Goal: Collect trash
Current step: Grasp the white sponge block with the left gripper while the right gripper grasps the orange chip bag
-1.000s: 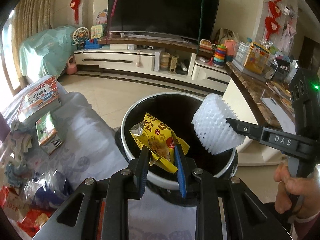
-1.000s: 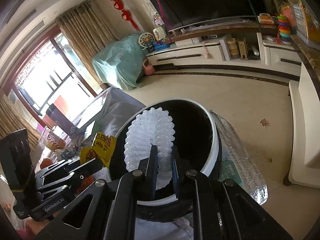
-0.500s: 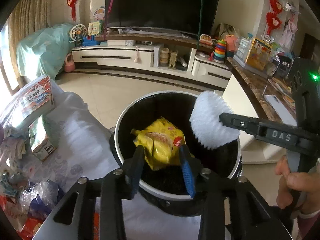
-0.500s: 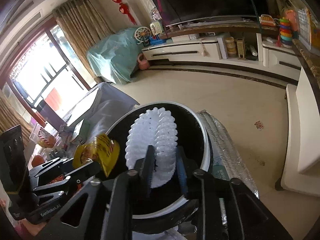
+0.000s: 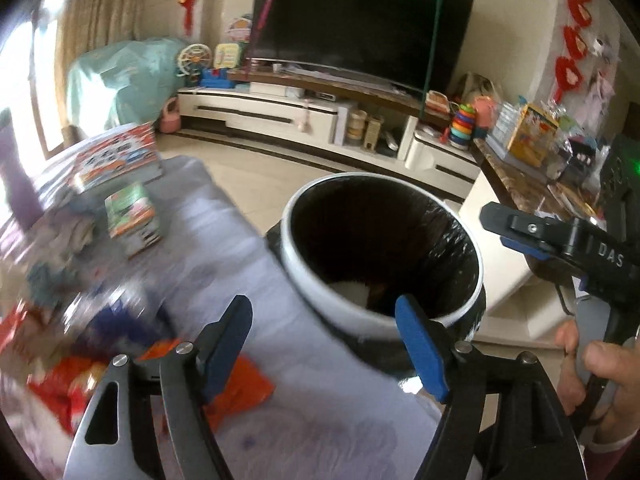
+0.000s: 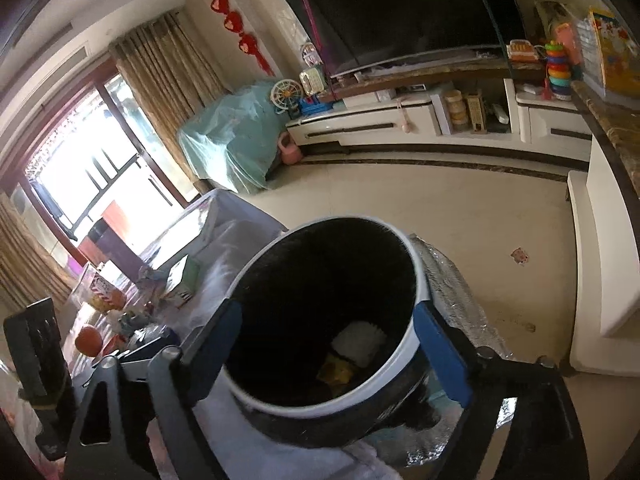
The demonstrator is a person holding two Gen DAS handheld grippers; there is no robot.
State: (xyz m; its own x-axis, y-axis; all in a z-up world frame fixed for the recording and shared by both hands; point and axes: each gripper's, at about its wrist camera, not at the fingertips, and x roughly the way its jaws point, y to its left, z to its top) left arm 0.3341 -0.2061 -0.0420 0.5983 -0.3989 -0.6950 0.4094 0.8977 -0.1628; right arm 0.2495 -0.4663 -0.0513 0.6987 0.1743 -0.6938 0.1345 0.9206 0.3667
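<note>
A round trash bin with a white rim [image 5: 308, 280] [image 6: 416, 280] and black liner stands beside a cloth-covered table [image 5: 320, 392]. A white foam net [image 6: 360, 342] [image 5: 352, 290] and a yellow snack wrapper [image 6: 336, 370] lie at its bottom. My left gripper [image 5: 324, 340] is open and empty at the bin's near rim. My right gripper [image 6: 340, 344] is open and empty over the bin; it also shows in the left wrist view [image 5: 532, 236]. Red and orange wrappers [image 5: 236, 392] lie on the table beside my left gripper.
On the table lie a picture book [image 5: 116, 160], a small green box [image 5: 132, 212], an orange ball [image 6: 89, 340] and blurred packets. A silver foil mat [image 6: 452, 292] lies by the bin. A TV stand [image 5: 300, 120] and a marble counter [image 5: 520, 184] stand beyond.
Both grippers opened. The yellow wrapper and the white foam net dropped into the bin. The left gripper swung left toward the table.
</note>
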